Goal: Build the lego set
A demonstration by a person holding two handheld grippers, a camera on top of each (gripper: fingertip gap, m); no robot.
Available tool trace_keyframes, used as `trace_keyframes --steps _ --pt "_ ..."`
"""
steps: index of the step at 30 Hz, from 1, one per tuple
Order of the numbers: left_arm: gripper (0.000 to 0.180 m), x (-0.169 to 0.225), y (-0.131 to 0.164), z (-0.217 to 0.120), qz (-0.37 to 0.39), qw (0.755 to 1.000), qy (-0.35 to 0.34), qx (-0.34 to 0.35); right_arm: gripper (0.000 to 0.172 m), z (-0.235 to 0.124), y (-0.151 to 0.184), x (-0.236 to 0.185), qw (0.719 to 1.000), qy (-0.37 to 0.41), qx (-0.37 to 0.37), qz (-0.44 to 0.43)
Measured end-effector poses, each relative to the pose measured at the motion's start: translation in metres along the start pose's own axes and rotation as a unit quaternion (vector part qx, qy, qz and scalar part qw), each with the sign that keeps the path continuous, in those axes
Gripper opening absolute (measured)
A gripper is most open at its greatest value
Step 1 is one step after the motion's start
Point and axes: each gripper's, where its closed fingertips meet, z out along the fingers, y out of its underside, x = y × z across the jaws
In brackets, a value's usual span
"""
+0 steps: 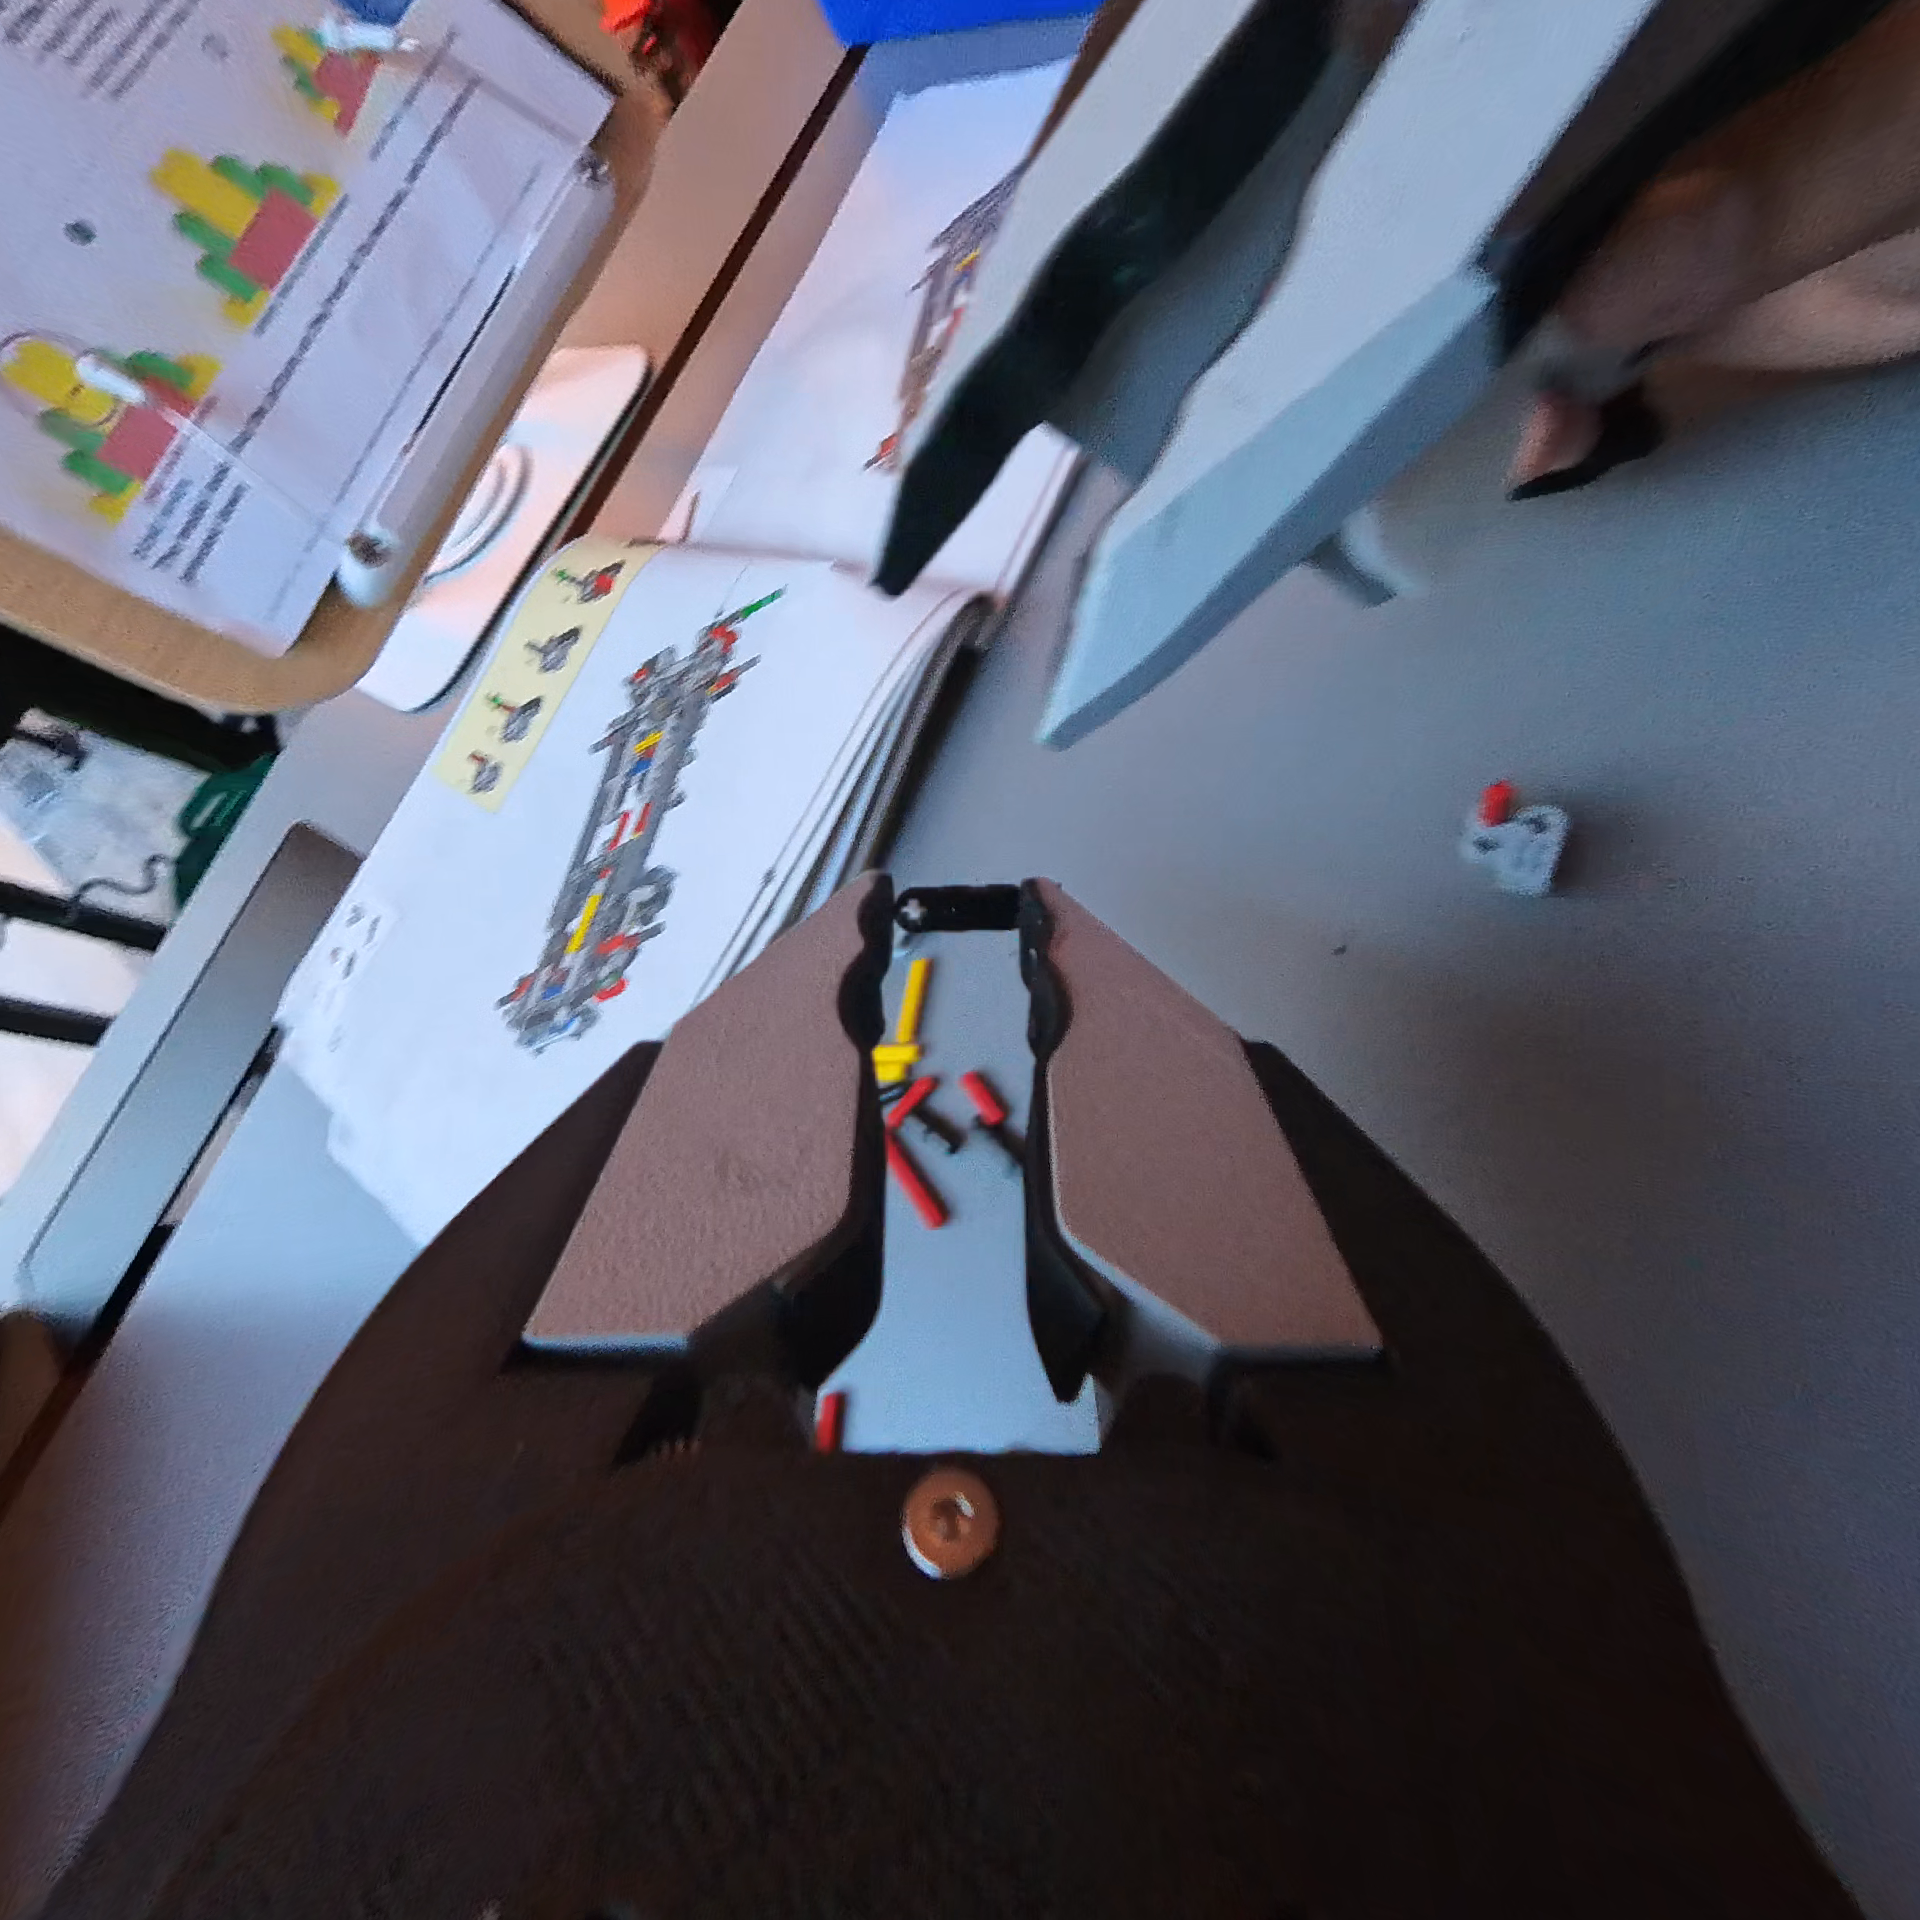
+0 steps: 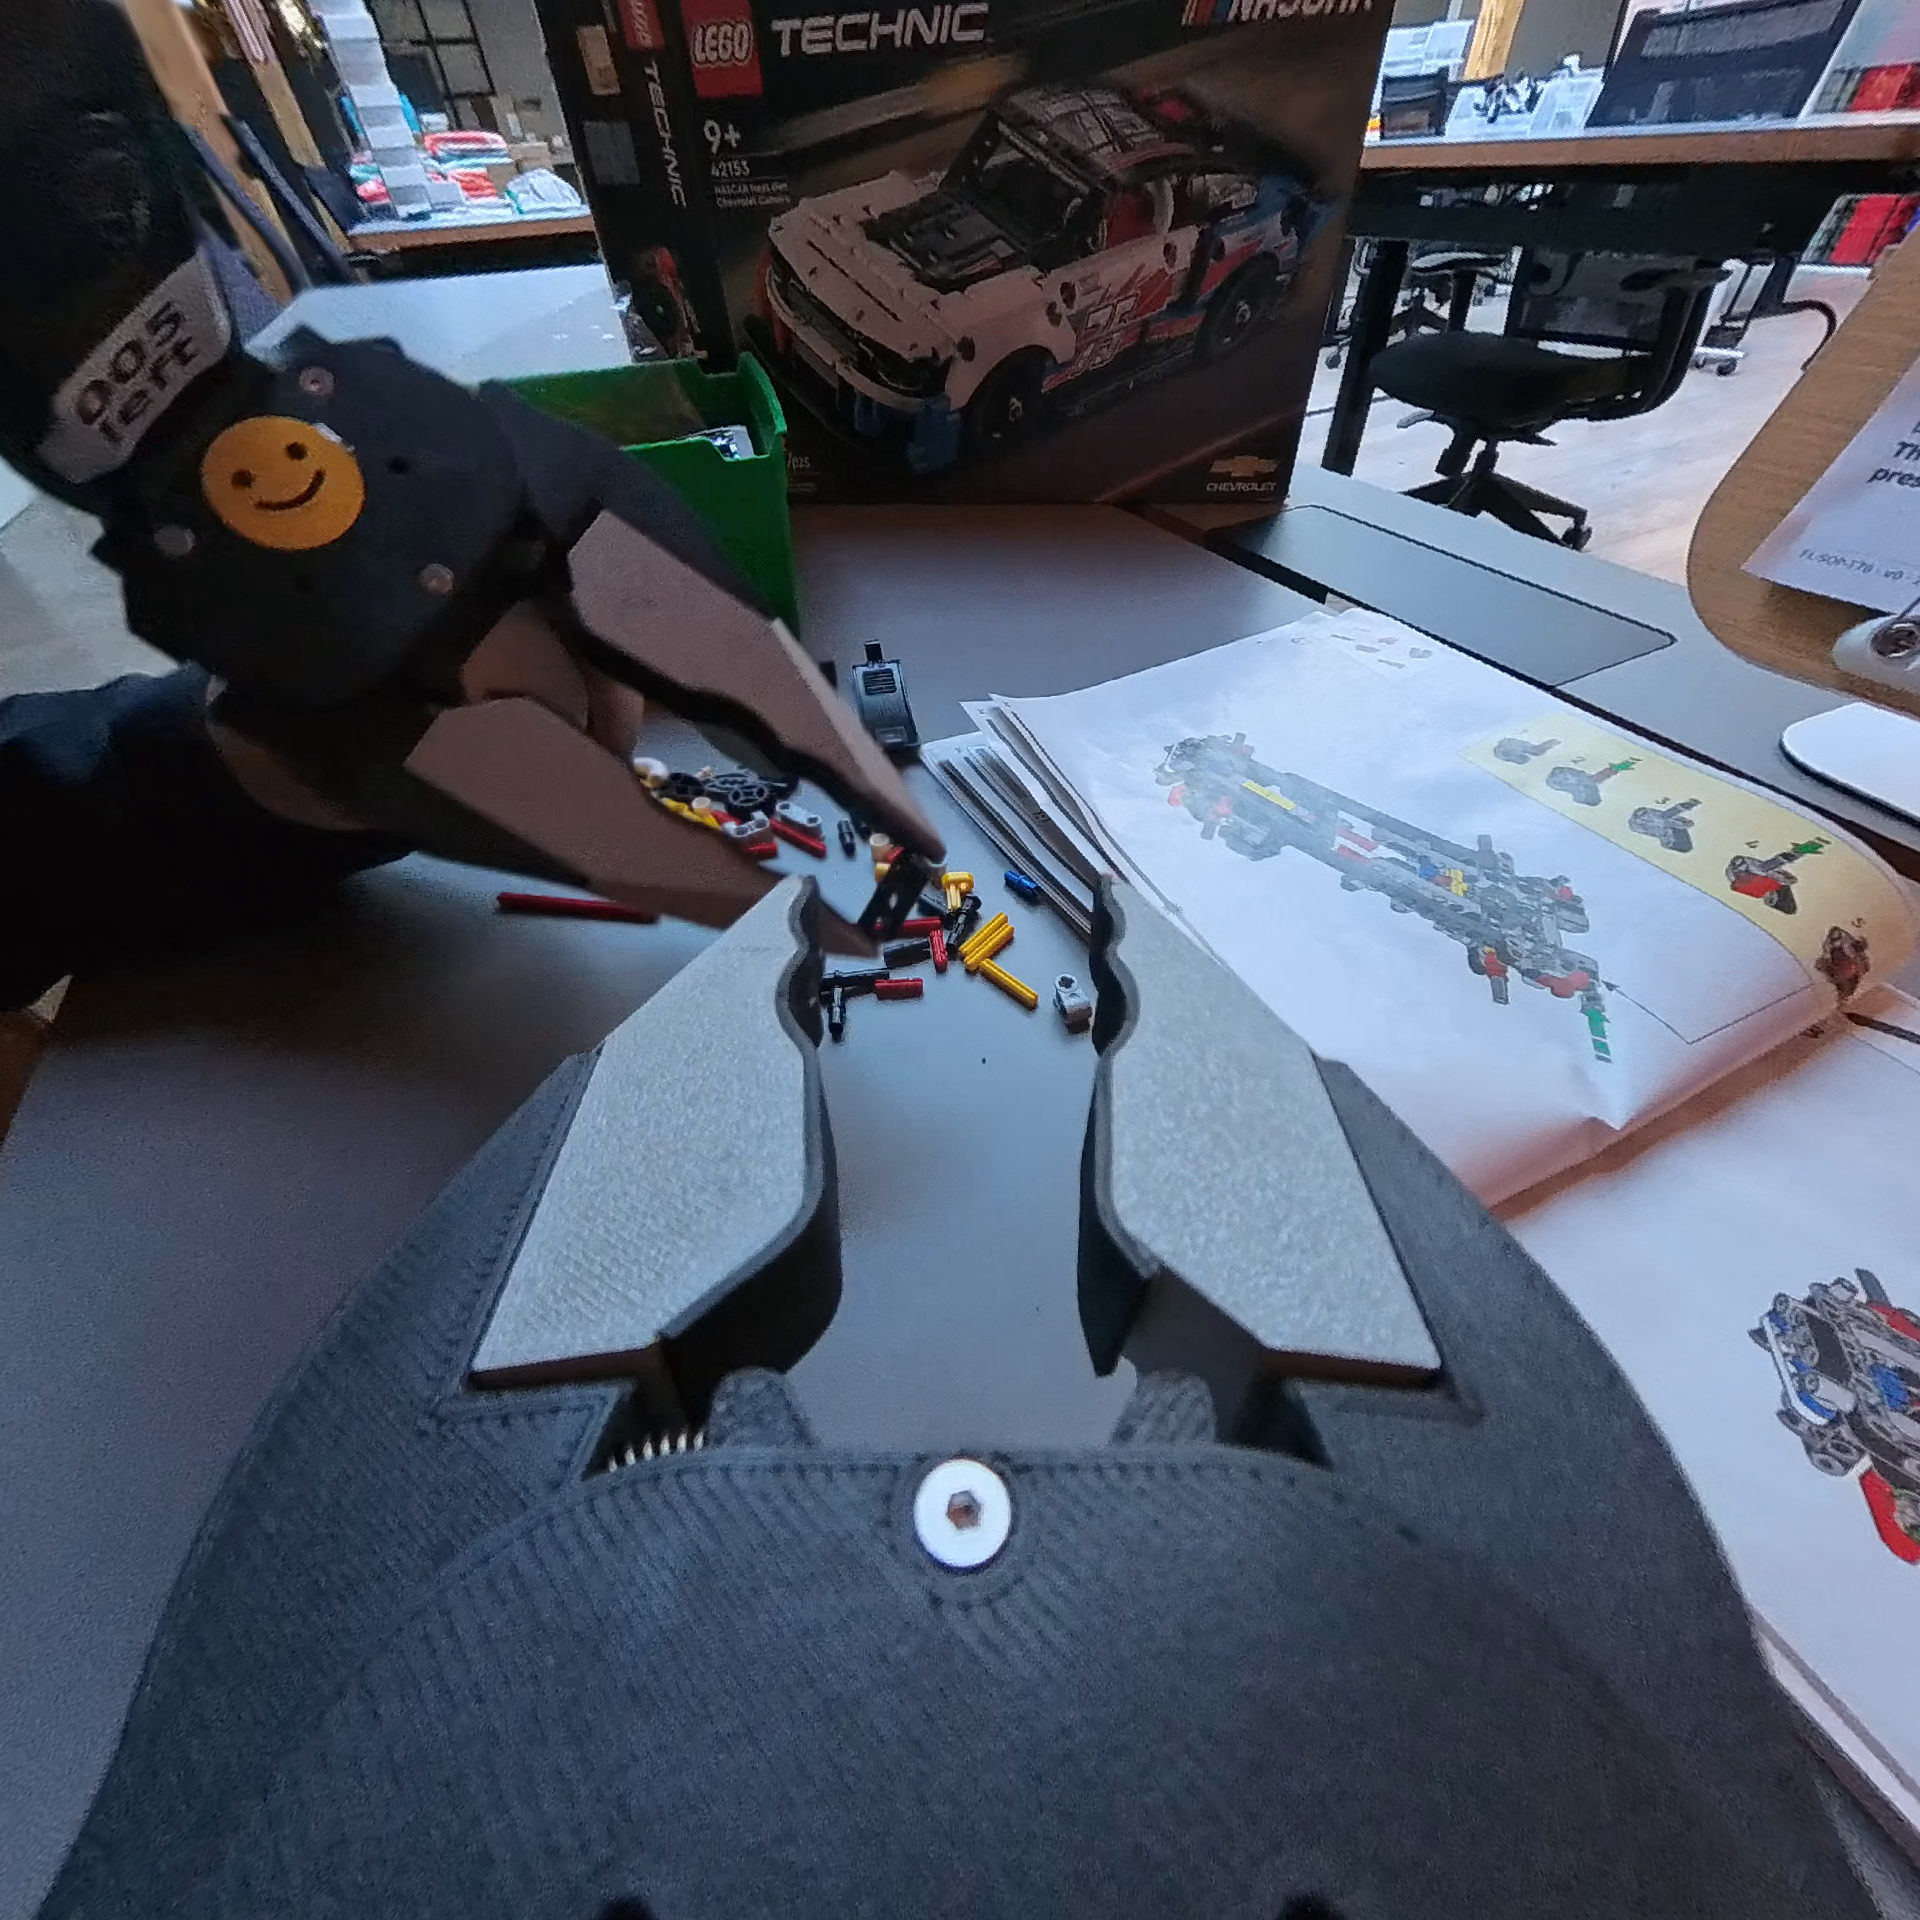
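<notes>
Loose pins on table — open booklet right, box behind

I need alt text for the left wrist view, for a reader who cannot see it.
The left claw grips a short black beam by its ends, above yellow and red pins scattered on a grey table. An open instruction booklet lies to its left; the right claw, open, hangs beyond it.
</notes>
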Motion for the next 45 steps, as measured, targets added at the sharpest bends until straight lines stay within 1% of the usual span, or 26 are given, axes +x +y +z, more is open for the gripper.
trace_keyframes --steps 2,4,8,17,27,36,41,45 --pt "0.022 0.018 -0.004 0.003 -0.006 0.999 0.031 0.018 0.047 0.001 -0.001 0.001 1.0 0.0 0.003 0.004" --pt "0.022 0.029 0.002 0.009 0.002 0.999 0.05 0.004 0.046 0.001 -0.001 0.002 1.0 0.0 0.005 0.007" --pt "0.022 0.036 0.014 0.016 0.014 0.998 0.06 -0.023 0.042 0.004 -0.001 0.005 1.0 0.003 0.007 0.013" --pt "0.022 0.025 0.018 0.013 -0.021 0.998 0.062 -0.021 0.037 0.002 -0.005 0.006 1.0 0.01 0.014 0.004" --pt "0.023 0.031 0.024 0.019 -0.007 0.997 0.067 -0.037 0.034 0.001 -0.001 0.003 1.0 0.005 0.002 -0.004" --pt "0.022 0.027 0.023 0.018 -0.036 0.996 0.075 -0.026 0.029 -0.002 -0.002 0.003 1.0 0.003 0.001 0.003" --pt "0.022 0.025 0.021 0.017 -0.057 0.995 0.082 -0.018 0.029 -0.001 0.0 0.002 1.0 0.0 -0.006 -0.001" --pt "0.022 0.024 0.022 0.018 -0.06 0.995 0.081 -0.019 0.03 0.0 0.003 -0.003 1.0 -0.01 -0.011 -0.016"
